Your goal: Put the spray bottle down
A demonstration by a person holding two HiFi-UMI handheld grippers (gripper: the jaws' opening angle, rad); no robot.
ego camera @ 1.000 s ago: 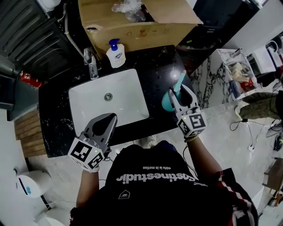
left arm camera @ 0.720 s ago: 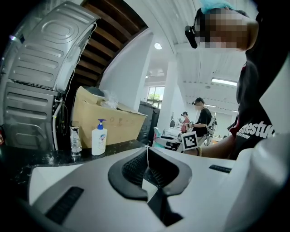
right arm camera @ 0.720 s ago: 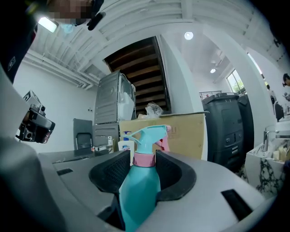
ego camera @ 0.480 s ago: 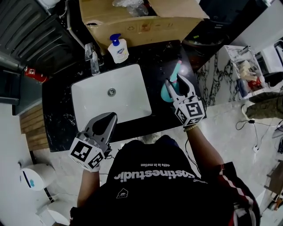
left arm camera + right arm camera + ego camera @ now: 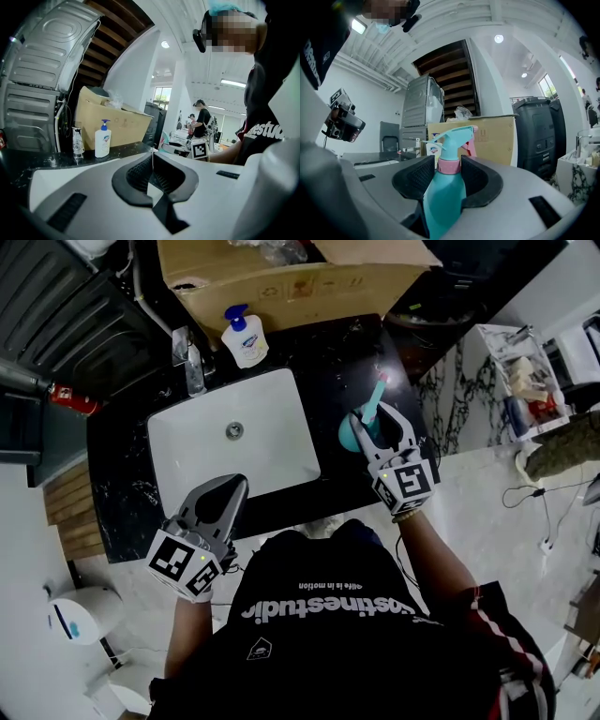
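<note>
Spray bottle point(image 5: 444, 192): teal, upright, neck clamped between right gripper point(image 5: 449, 165) pads, over black countertop point(image 5: 339, 360) right of sink point(image 5: 192, 451); base contact unclear. Left gripper point(image 5: 150, 163): jaws together, empty. Remaining, likely: seat bottle, release.

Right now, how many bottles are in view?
2. Teal spray bottle, gripped upright in the right hand-held gripper right of the sink; white pump bottle behind the sink, beside the faucet. The cardboard box may hide more.
</note>
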